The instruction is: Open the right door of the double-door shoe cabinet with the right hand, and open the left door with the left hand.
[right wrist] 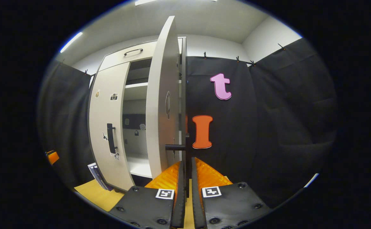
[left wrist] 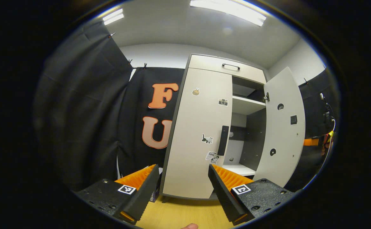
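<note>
Facing the shut left door (left wrist: 195, 133), the left gripper (left wrist: 184, 187) holds its fingers released, the upright handle (left wrist: 223, 140) just above its right finger; right gripper (right wrist: 185, 178) clenched on the open right door's (right wrist: 160, 105) handle (right wrist: 175, 147).

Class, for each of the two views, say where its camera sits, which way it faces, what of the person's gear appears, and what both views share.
Left gripper view: rides the left hand-held gripper, fingers apart, facing the closed left door and its handle.
Right gripper view: rides the right hand-held gripper, fingers nearly together, facing the open right door edge-on, its handle just ahead.
Shared: both doors, the shelves and the top drawer.
</note>
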